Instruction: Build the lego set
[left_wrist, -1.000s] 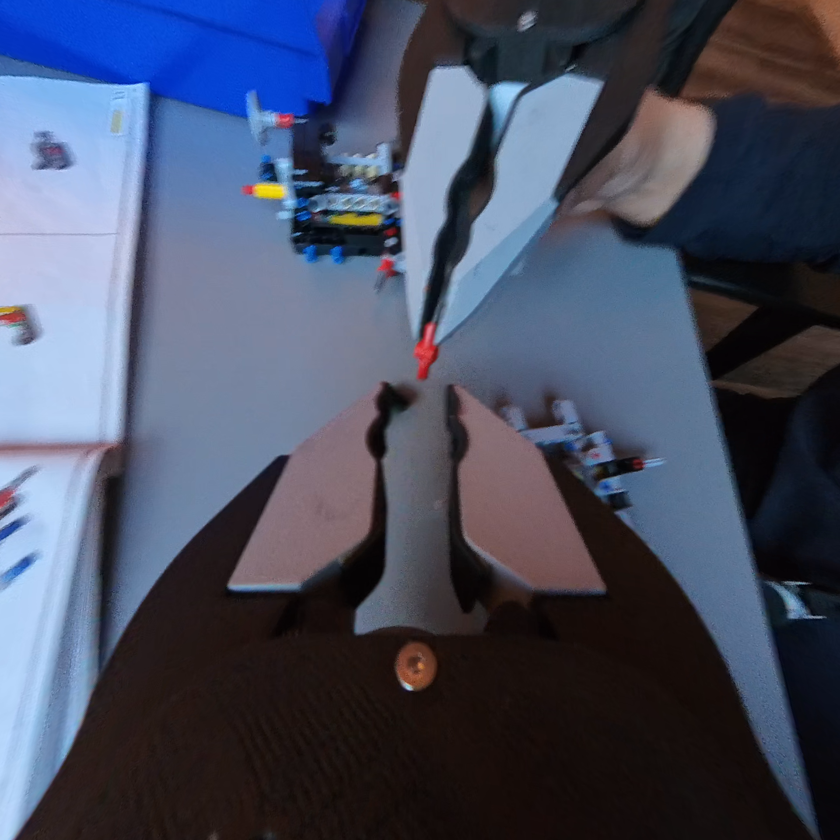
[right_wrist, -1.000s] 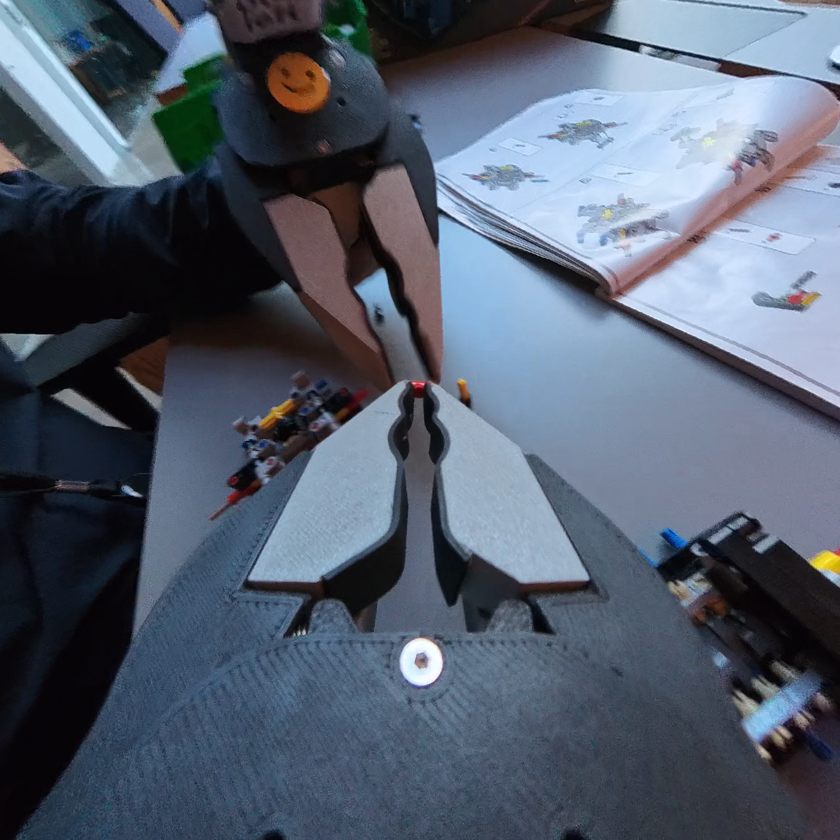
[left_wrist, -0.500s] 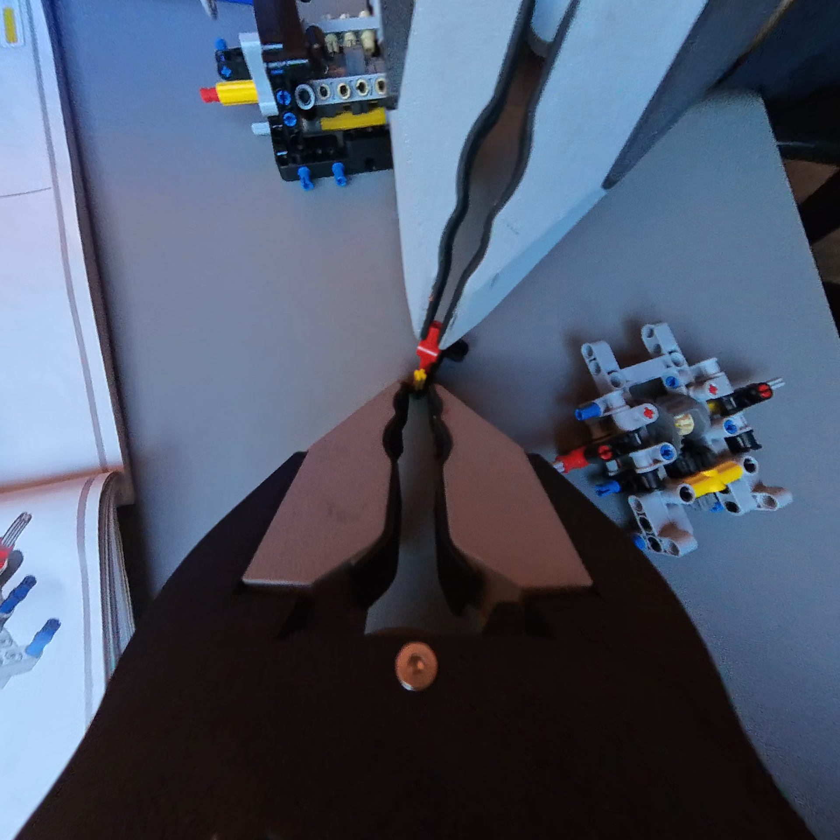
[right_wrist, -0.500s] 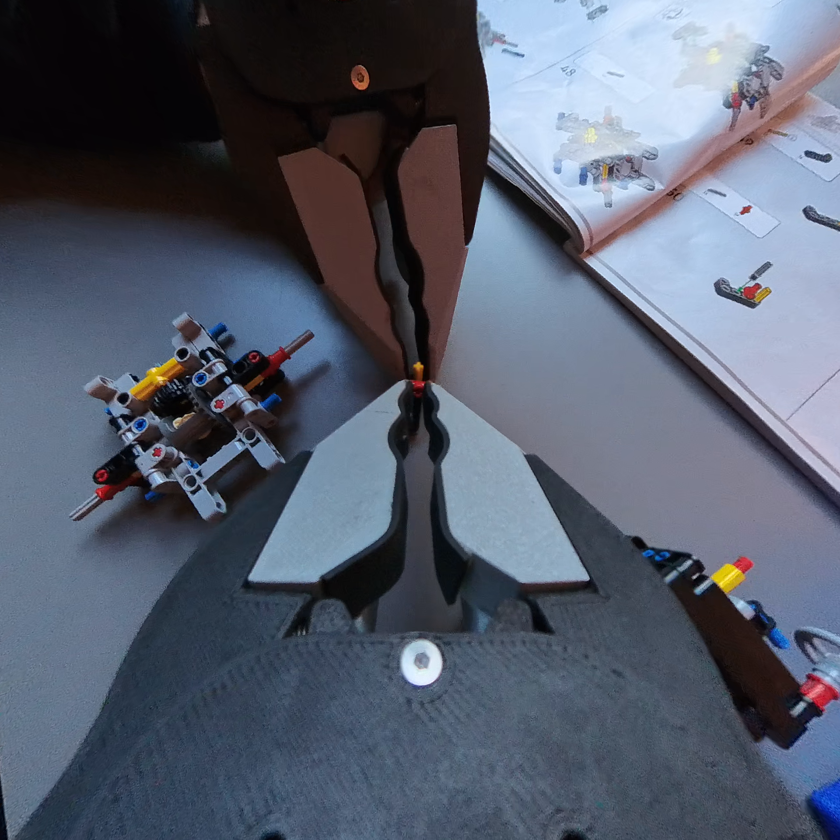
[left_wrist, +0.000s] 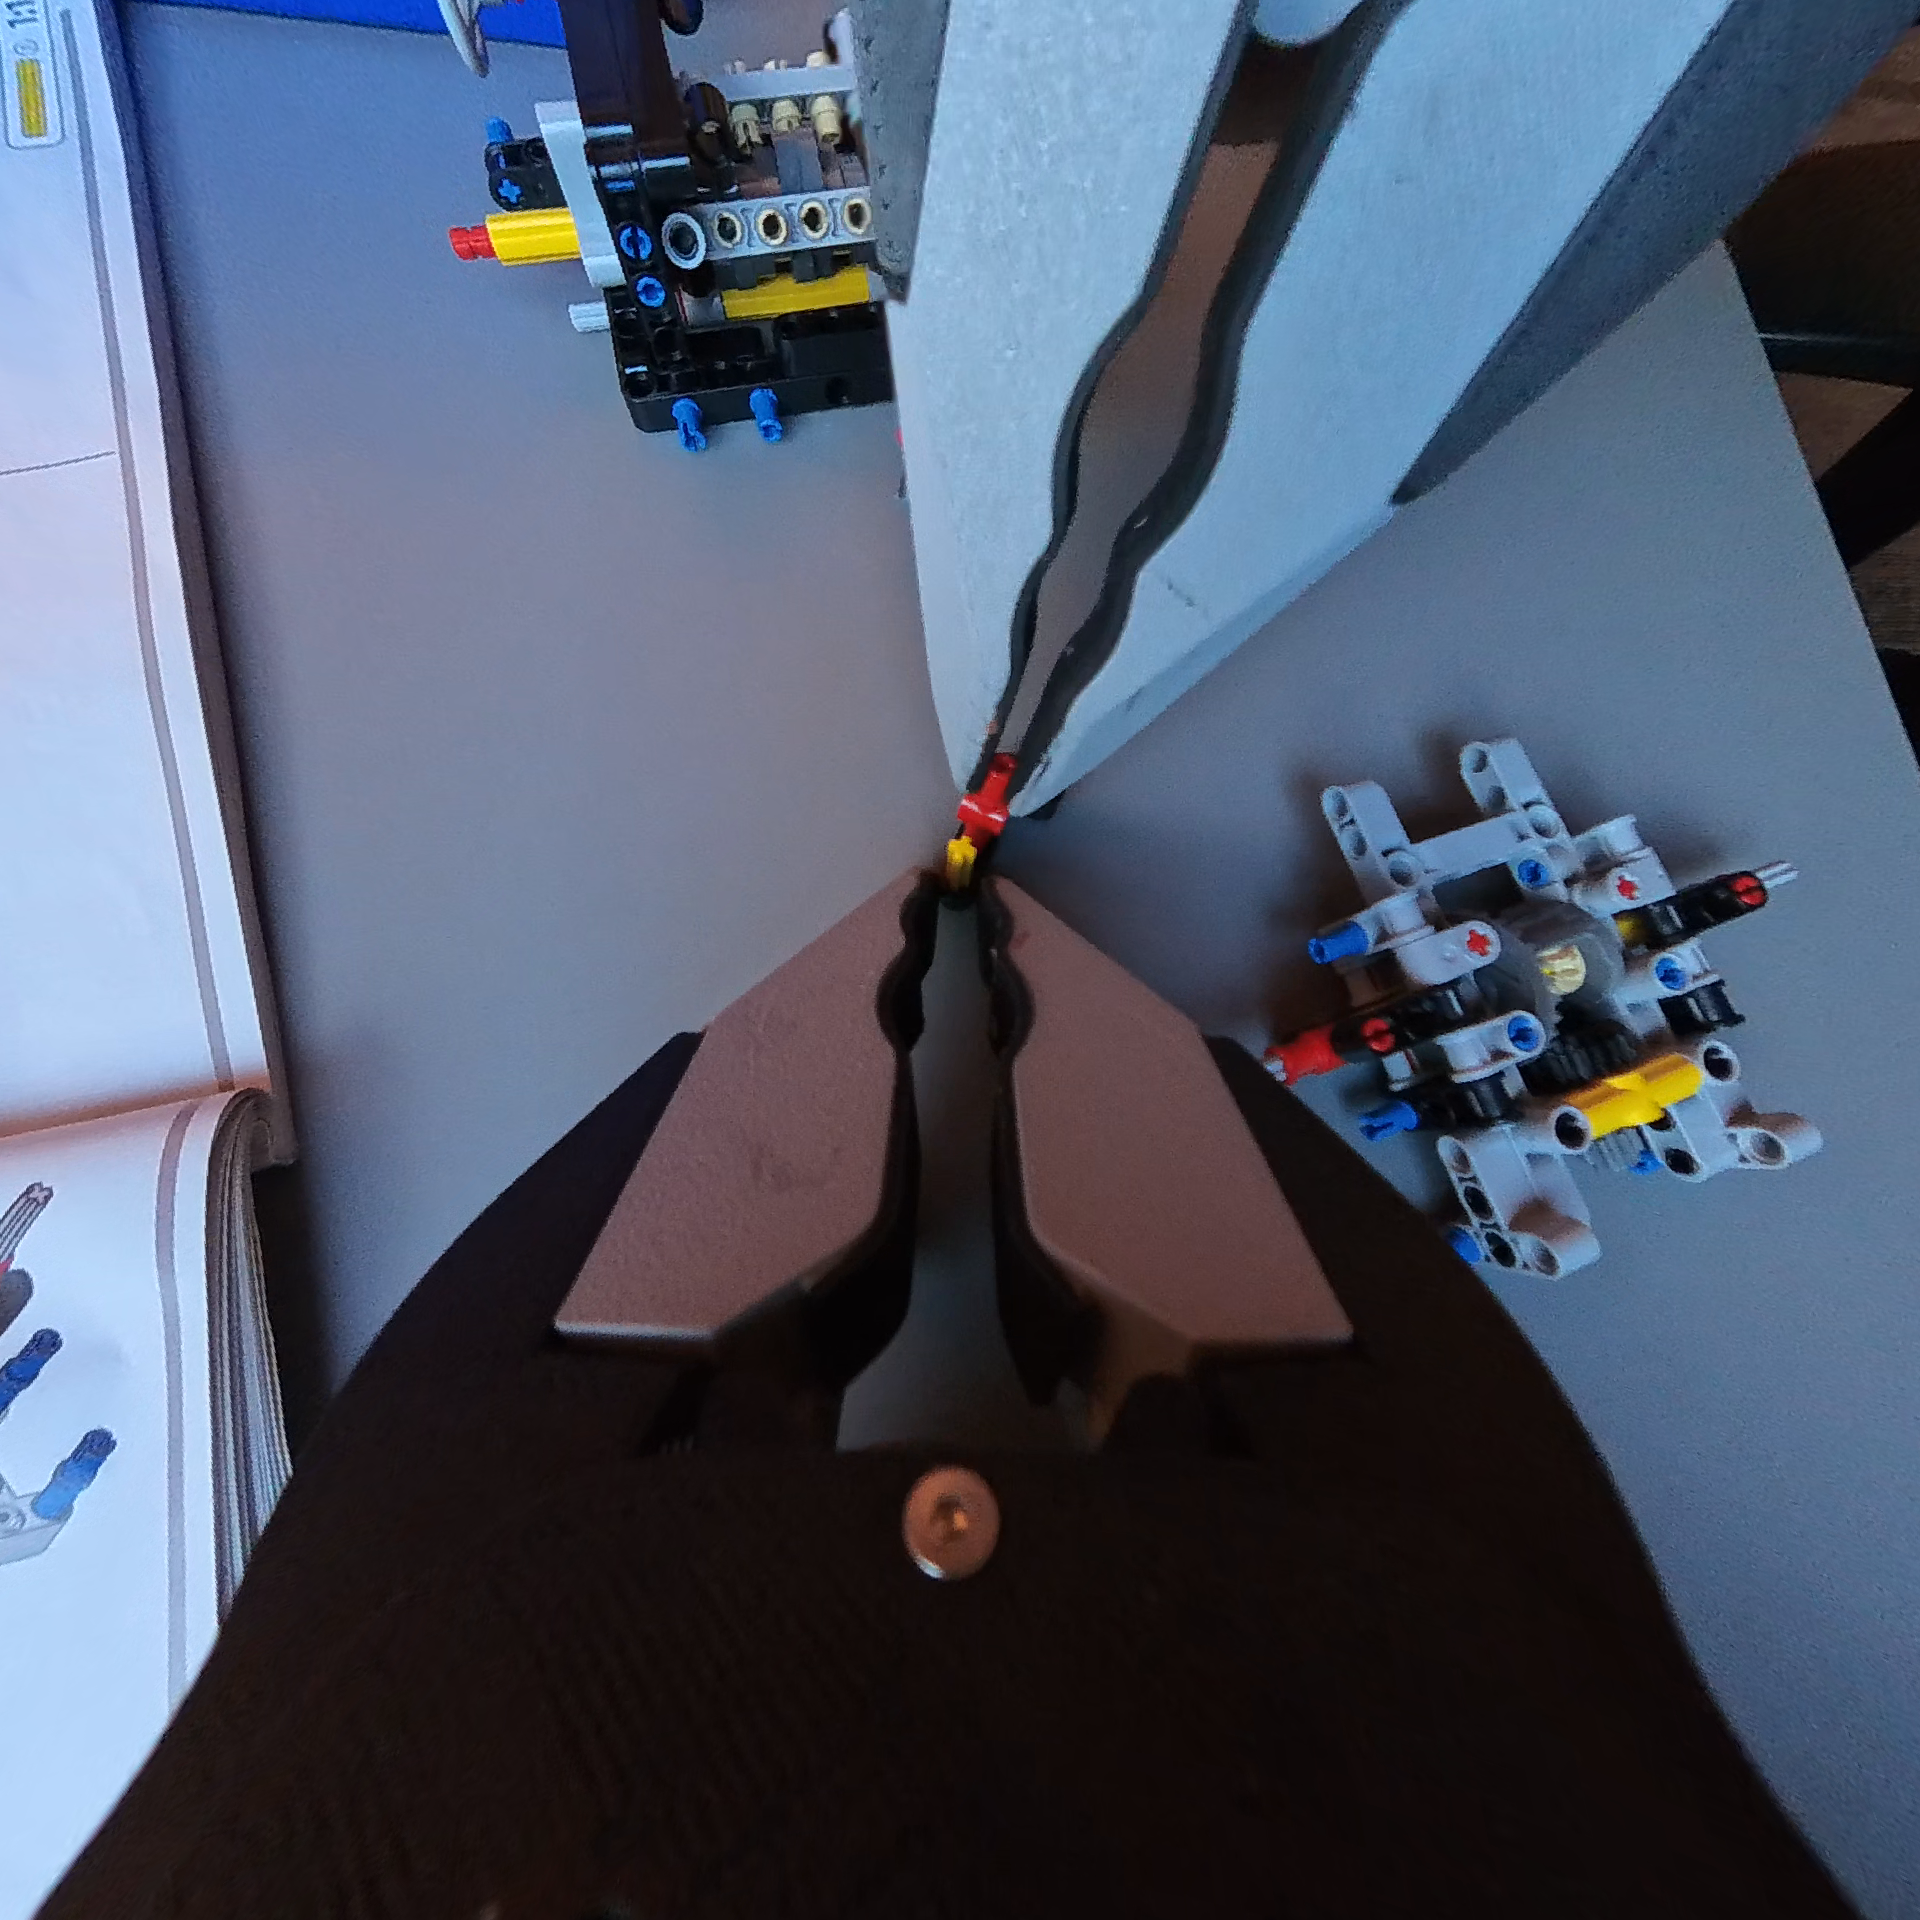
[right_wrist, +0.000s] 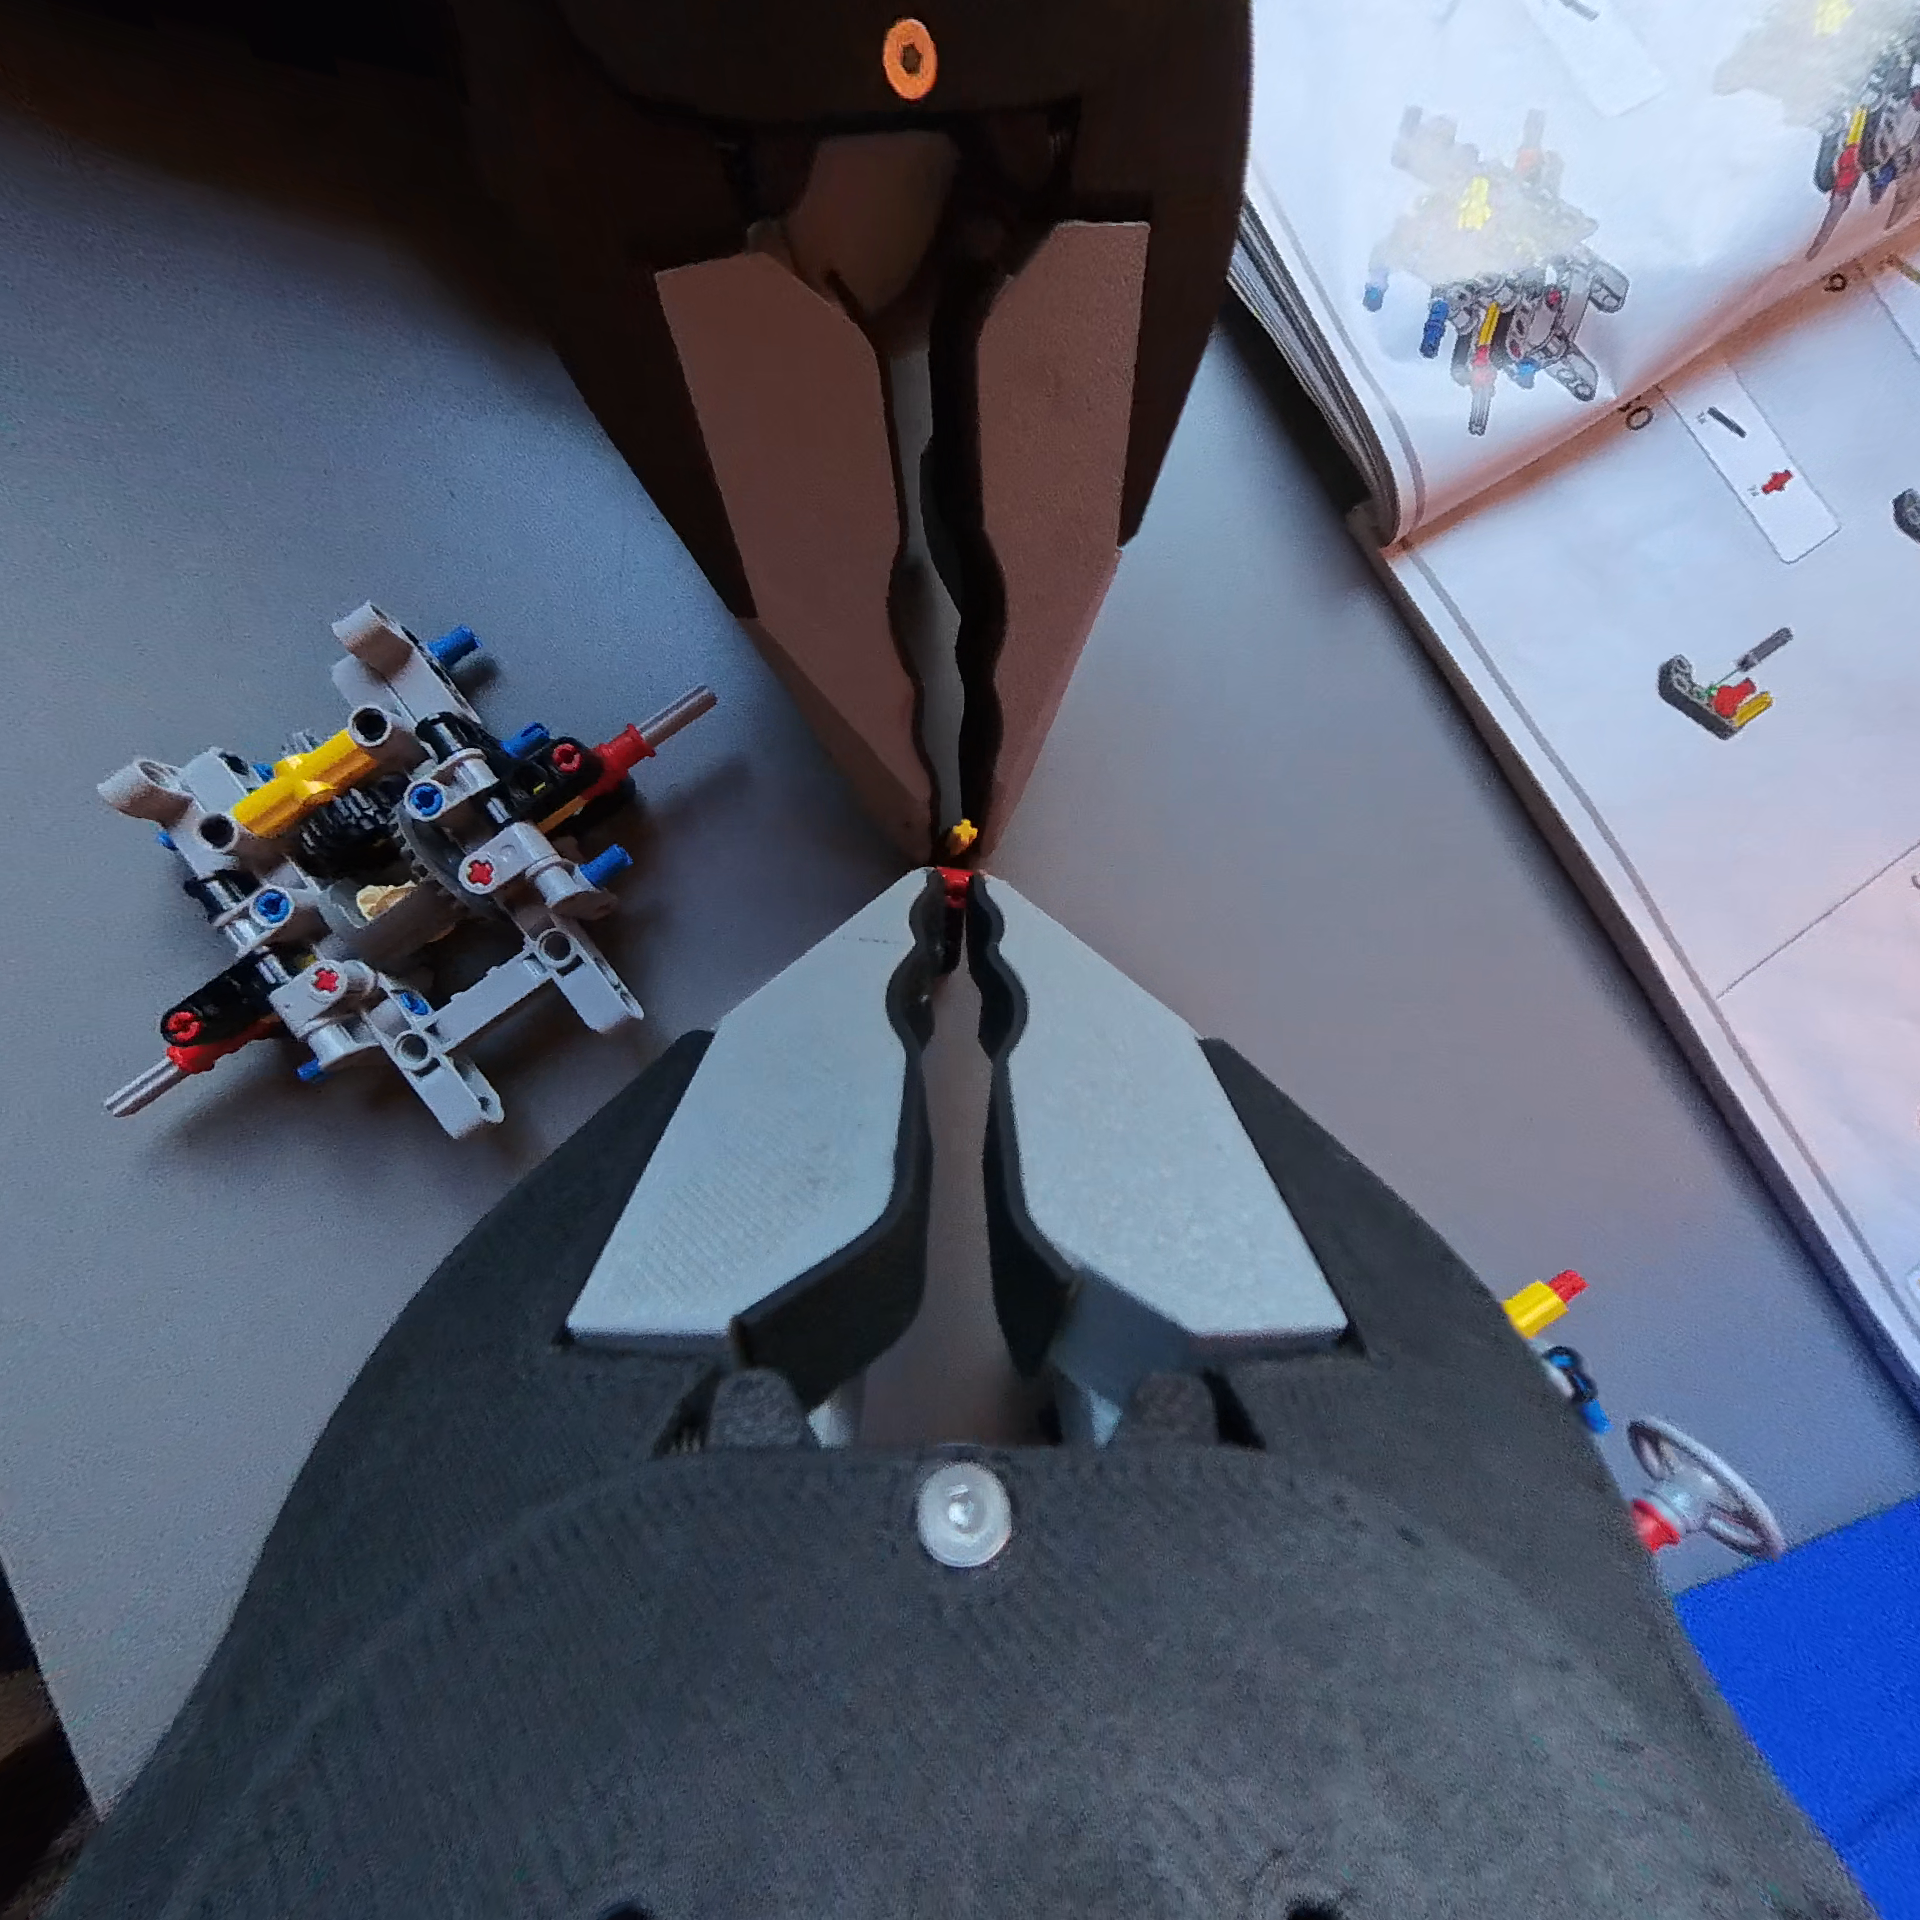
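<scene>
Tip to tip: two grippers, two tiny pins

Right at the centre, a small red plastic connector pin (left_wrist: 985, 808) is pinched between the tips of the grey-fingered right gripper (right_wrist: 954, 894), and a small yellow plastic axle piece (left_wrist: 958, 864) is pinched between the tips of the brown-fingered left gripper (left_wrist: 958, 891). Both sets of jaws are pressed nearly together on these parts. The two pieces meet end to end above the grey tabletop (left_wrist: 540, 644); whether one is seated in the other is too small to tell. Most of each piece is hidden inside the black wavy pads, so only short stubs show.

To the left gripper's right lies one flat grey-and-black beam assembly with blue, red and yellow pins (left_wrist: 1538, 1008), apart from both grippers. Across the table, a second, blocky black build with a yellow and red axle (left_wrist: 707, 270) is partly covered by the right gripper's body and cut off at the frame edge. In the right wrist view its small grey steering wheel (right_wrist: 1699, 1496) peeks out beside the gripper's housing.

One open instruction booklet with white pages (right_wrist: 1621, 436) lies along the table's edge, cut off by the frame. A blue surface (right_wrist: 1808, 1704) shows only as a corner.
</scene>
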